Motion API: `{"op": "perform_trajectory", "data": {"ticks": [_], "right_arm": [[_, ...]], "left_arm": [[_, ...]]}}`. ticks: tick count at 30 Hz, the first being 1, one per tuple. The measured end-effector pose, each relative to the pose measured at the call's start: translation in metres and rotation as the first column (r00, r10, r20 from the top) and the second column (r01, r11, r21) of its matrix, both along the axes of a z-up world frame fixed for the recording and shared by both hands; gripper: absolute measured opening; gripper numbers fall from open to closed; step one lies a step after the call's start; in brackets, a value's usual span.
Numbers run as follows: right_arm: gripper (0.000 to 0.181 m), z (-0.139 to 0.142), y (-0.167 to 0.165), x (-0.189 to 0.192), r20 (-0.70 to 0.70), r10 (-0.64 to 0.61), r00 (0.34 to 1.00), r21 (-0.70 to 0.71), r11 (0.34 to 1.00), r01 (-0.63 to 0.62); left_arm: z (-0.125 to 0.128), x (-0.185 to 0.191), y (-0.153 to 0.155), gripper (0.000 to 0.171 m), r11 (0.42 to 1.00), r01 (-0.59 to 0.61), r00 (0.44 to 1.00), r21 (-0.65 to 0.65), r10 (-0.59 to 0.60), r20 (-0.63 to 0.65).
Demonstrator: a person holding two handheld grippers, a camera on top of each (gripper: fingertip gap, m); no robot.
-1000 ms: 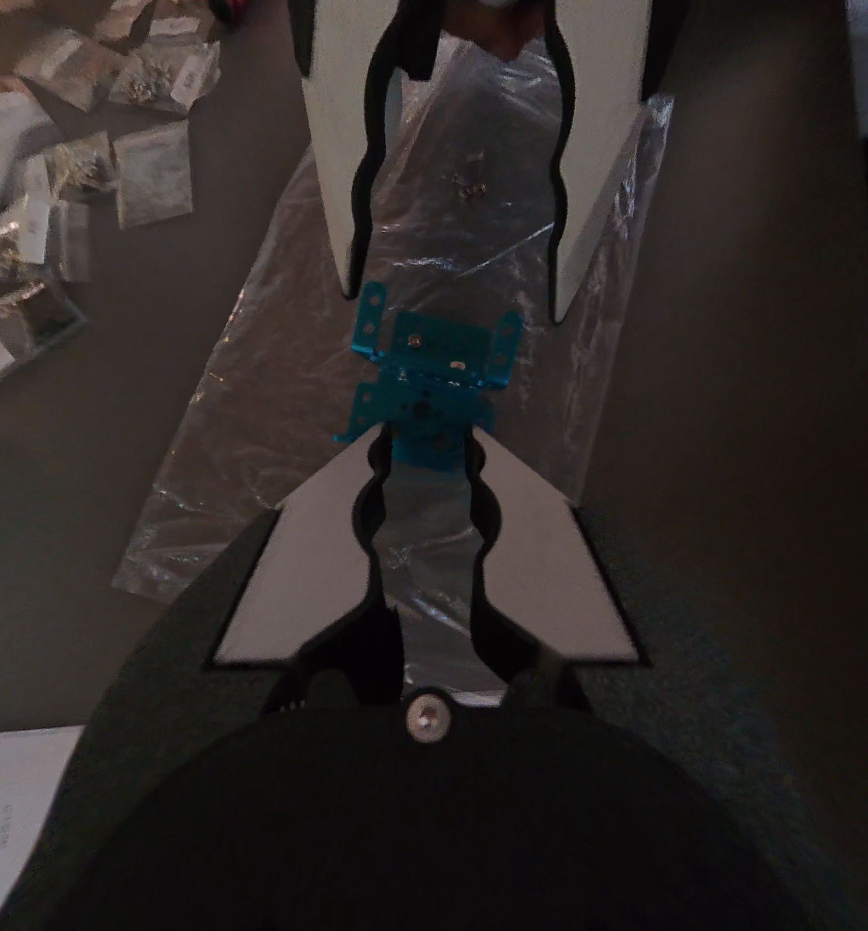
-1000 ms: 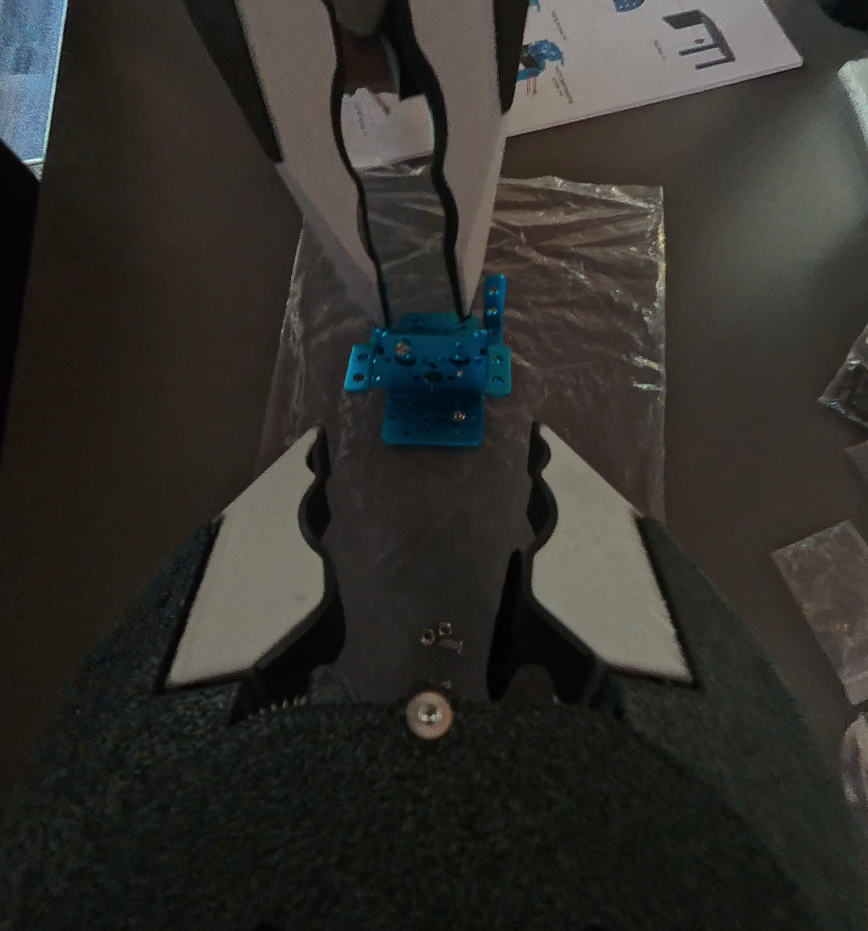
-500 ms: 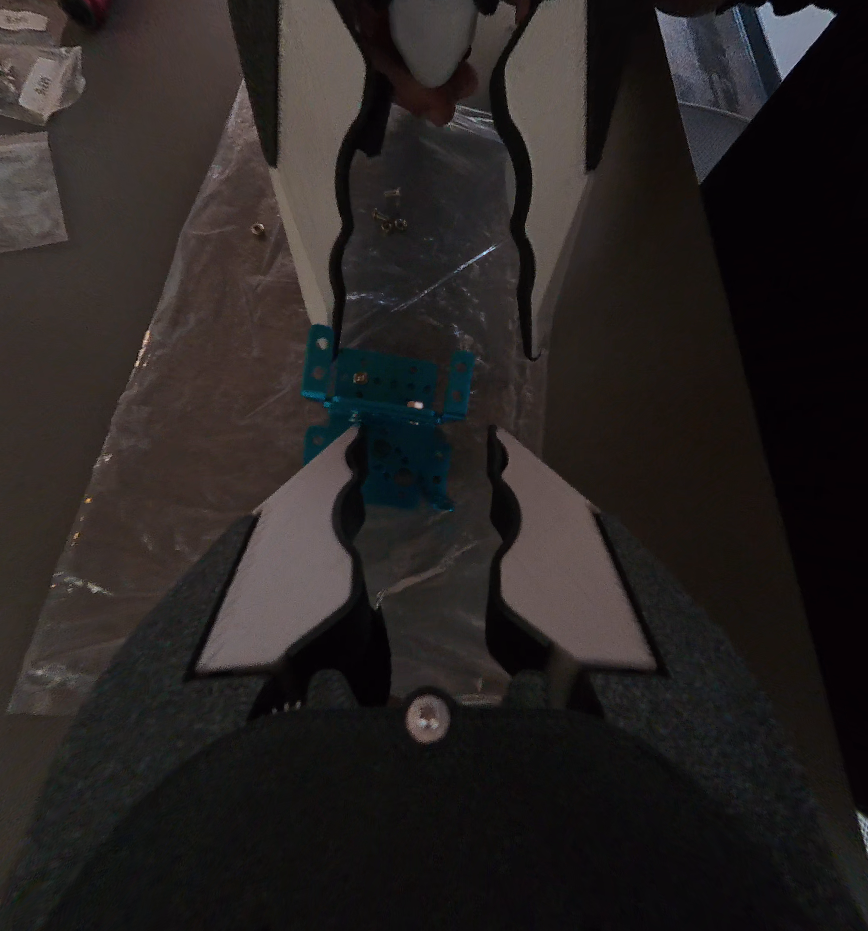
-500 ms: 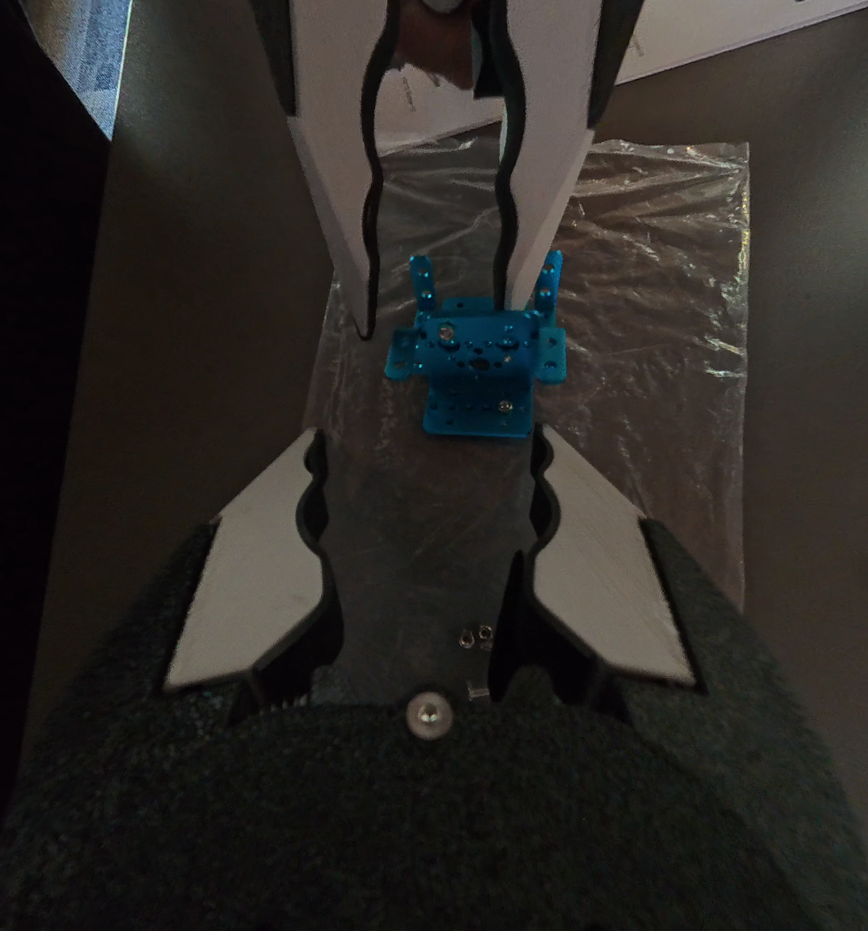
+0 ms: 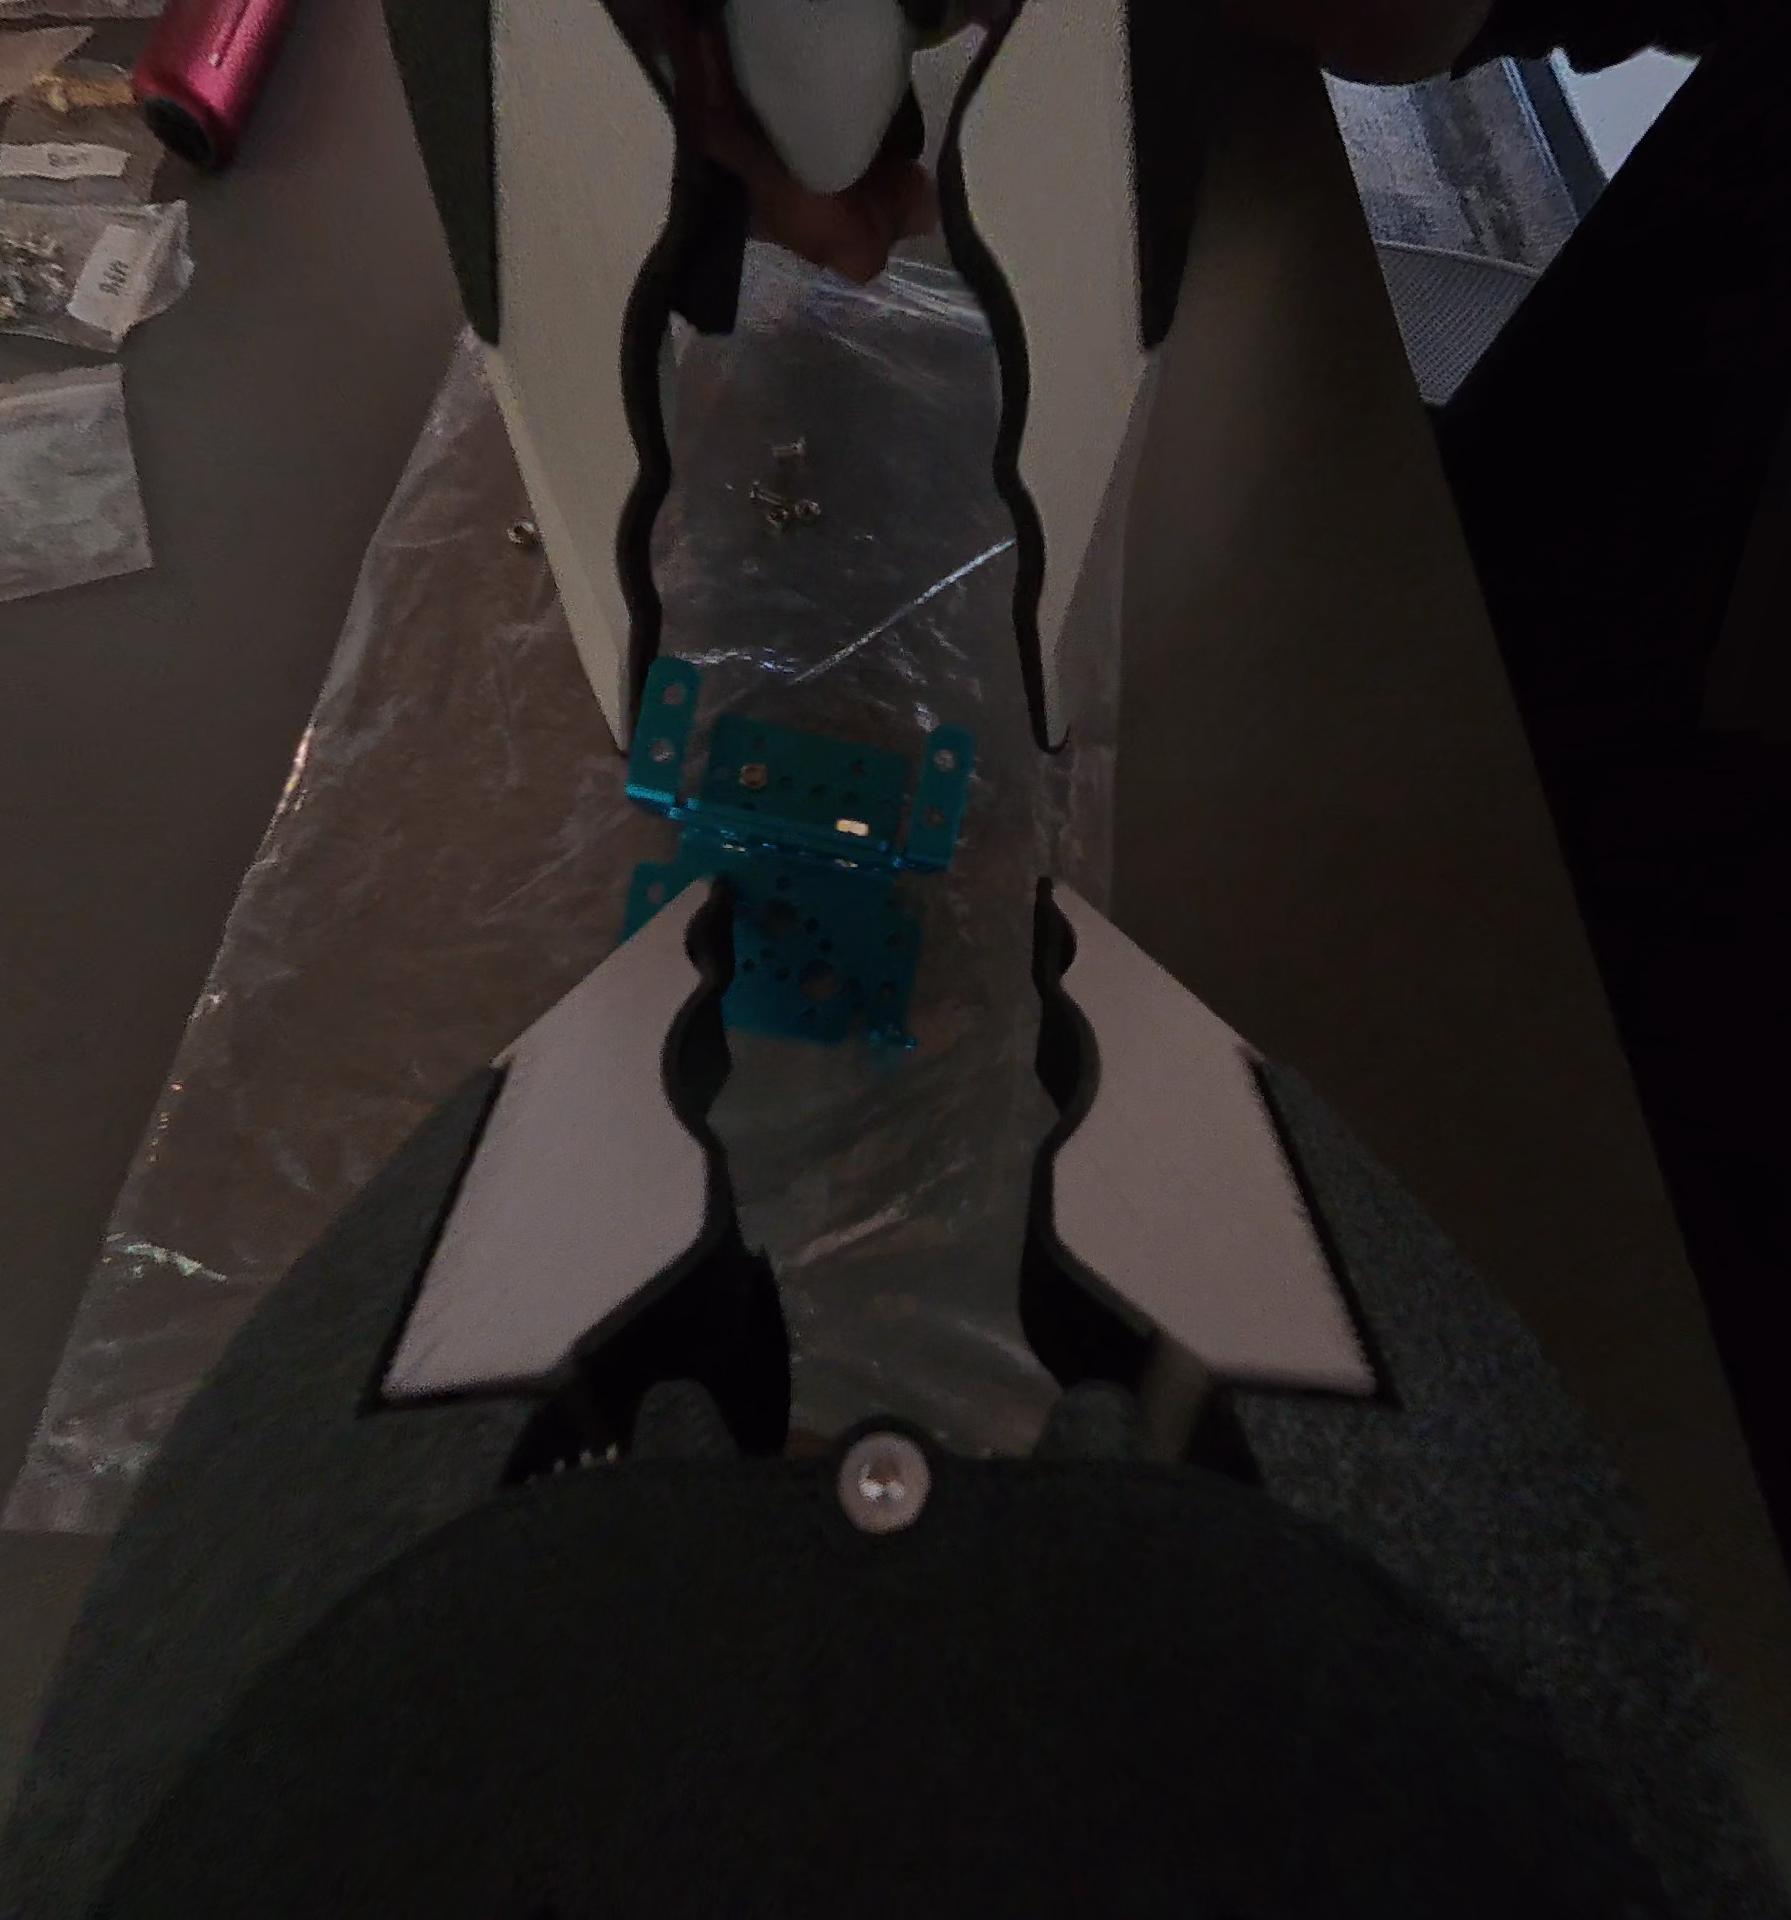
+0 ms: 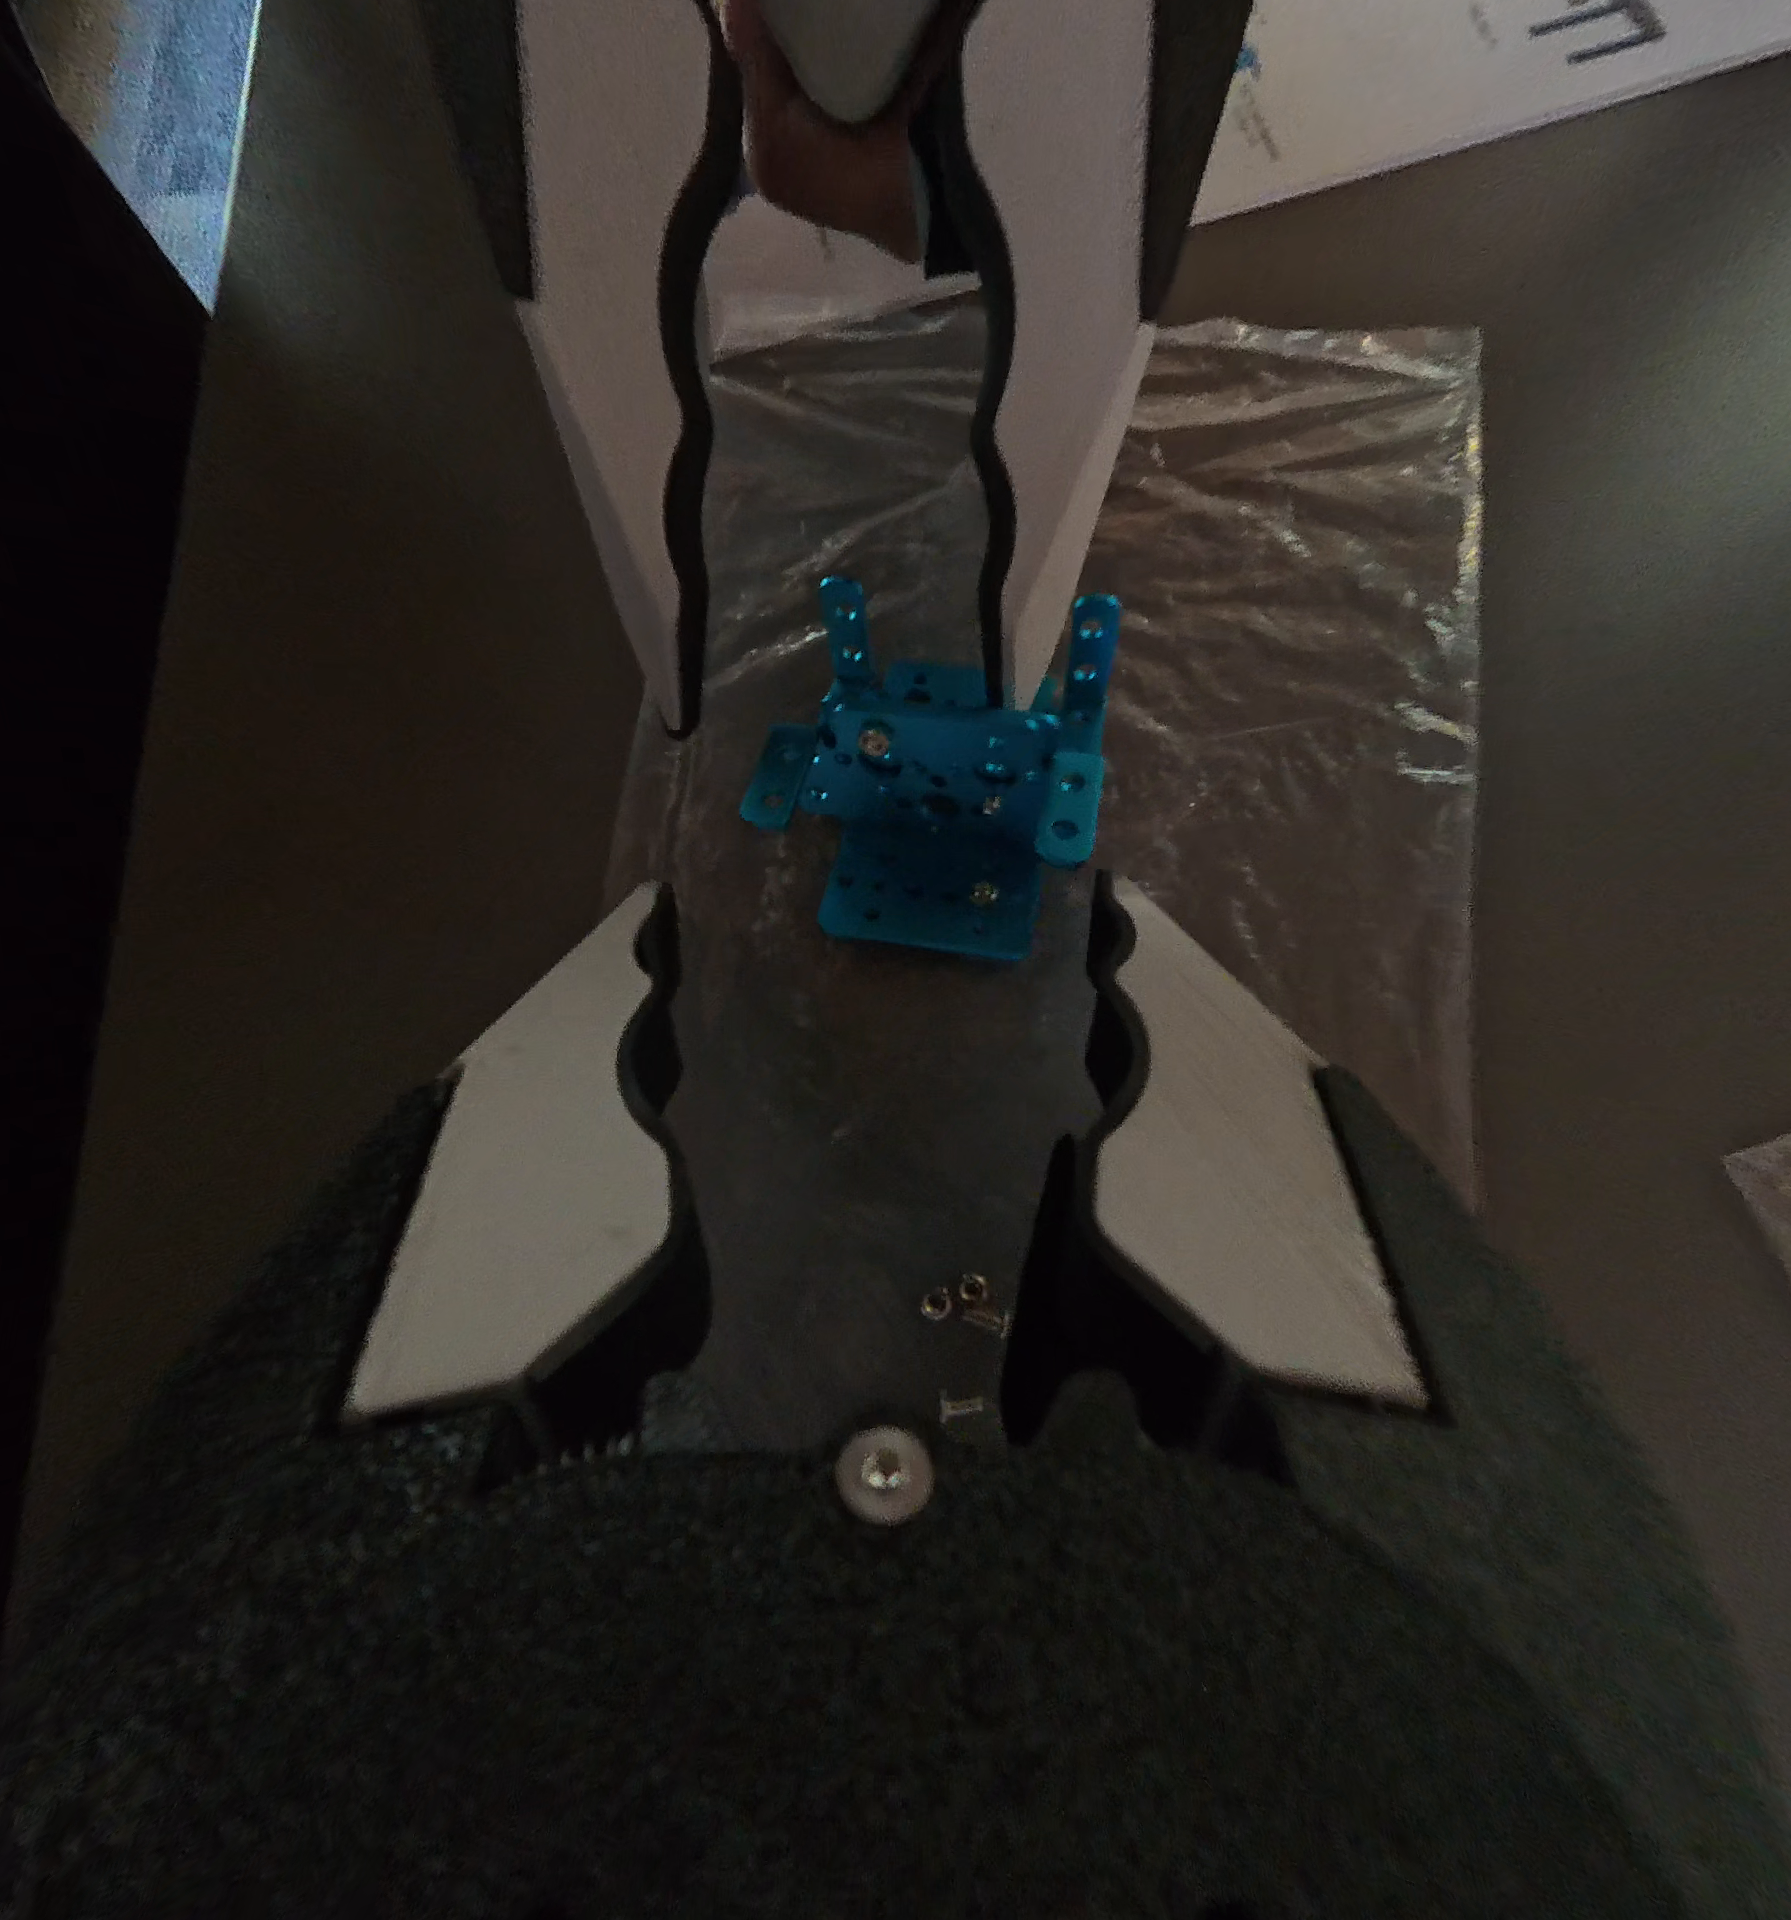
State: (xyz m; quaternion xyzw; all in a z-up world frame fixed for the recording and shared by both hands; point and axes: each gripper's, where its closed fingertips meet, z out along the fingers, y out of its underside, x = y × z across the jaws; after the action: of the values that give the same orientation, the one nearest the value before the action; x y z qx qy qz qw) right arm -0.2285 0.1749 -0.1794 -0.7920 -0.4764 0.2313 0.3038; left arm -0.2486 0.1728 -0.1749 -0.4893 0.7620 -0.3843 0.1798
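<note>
Dim light is falling on a dark tabletop [image 5: 1286, 727], where a clear plastic sheet [image 5: 455, 831] is lying flat with a blue perforated metal bracket assembly [image 5: 818, 852] sitting on it. The left gripper [image 5: 875, 894] is hovering with its jaws apart, the bracket's near plate lying between the fingertips, close against one finger and apart from the other. Facing it, the right gripper [image 6: 880, 894] is holding its jaws wide apart, just short of the bracket's other end. Small loose screws [image 6: 958, 1304] are resting on the sheet between the right gripper's fingers. Little plastic bags of hardware [image 5: 49, 270] and a pink cylinder [image 5: 210, 73] are lying off to one side, and a printed paper sheet [image 6: 1493, 114] is lying beyond the plastic.
</note>
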Motion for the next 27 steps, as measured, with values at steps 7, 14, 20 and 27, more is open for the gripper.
{"op": "perform_trajectory", "data": {"ticks": [7,14,20,27], "right_arm": [[0.078,0.011,-0.004,-0.007,-0.085,0.015,0.996,-0.024,1.0,-0.017],[0.071,0.003,-0.003,0.002,-0.033,0.0,0.999,-0.044,0.999,-0.001],[0.074,-0.004,-0.008,0.002,-0.027,0.016,1.0,-0.089,0.996,-0.018],[0.078,-0.002,-0.01,-0.009,-0.068,0.037,0.997,-0.089,0.995,-0.043]], "left_arm": [[-0.002,0.004,-0.004,0.062,1.0,0.002,1.0,0.001,-0.002,0.005],[-0.004,0.001,0.0,0.062,1.0,-0.003,1.0,0.017,0.003,-0.004],[-0.004,0.002,-0.006,0.063,1.0,0.011,1.0,0.001,-0.011,0.008],[-0.002,0.0,-0.011,0.063,1.0,0.029,0.999,0.005,-0.029,0.018]]}}
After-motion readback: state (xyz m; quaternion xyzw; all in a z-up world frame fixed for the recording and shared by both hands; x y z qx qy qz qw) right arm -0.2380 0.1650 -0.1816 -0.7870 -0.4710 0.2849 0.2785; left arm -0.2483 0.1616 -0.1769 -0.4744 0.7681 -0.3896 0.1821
